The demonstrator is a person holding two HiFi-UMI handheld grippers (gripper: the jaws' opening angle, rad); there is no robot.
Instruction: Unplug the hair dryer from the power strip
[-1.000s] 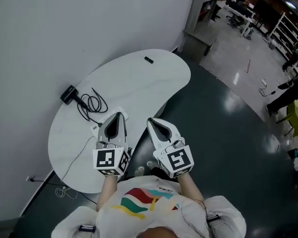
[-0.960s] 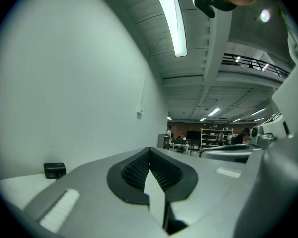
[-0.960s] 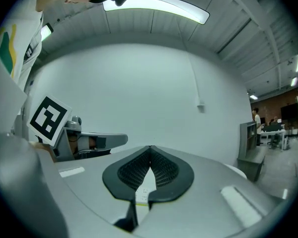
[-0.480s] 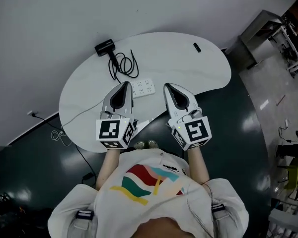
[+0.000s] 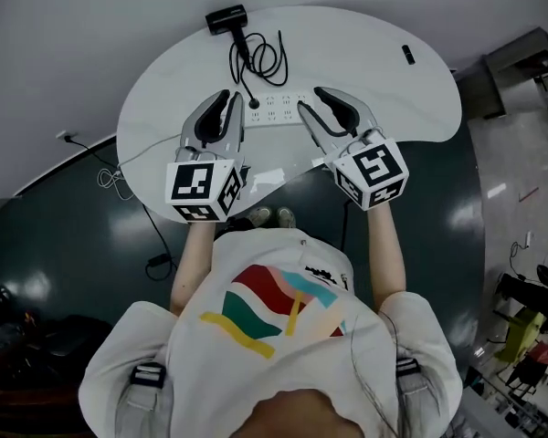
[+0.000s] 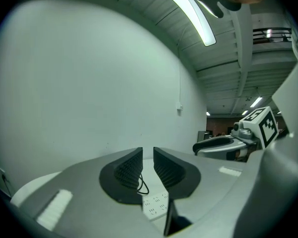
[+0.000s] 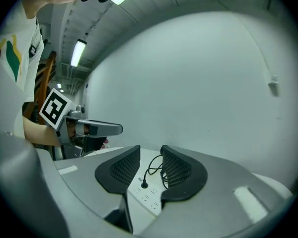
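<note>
A black hair dryer (image 5: 226,18) lies at the far edge of the white table (image 5: 164,99), its black cord (image 5: 265,57) coiled beside it. The cord's plug (image 5: 253,104) sits in the left end of a white power strip (image 5: 276,109). My left gripper (image 5: 221,104) hovers just left of the strip, and my right gripper (image 5: 312,100) at its right end. Both jaws have just been opening, with nothing between them: the left shows a narrow gap (image 6: 147,155), the right a wider one (image 7: 150,155). The right gripper view looks straight at the plug (image 7: 144,184) and strip (image 7: 146,196).
A small dark object (image 5: 409,54) lies at the table's far right. The strip's white cable (image 5: 137,158) runs off the left edge toward a wall socket (image 5: 66,137). A grey wall stands behind the table, with dark floor around it.
Both grippers have moved forward over the table and now flank the power strip. Their jaws, shut before, now stand apart, the right one wider. The head view has swung toward the table.
</note>
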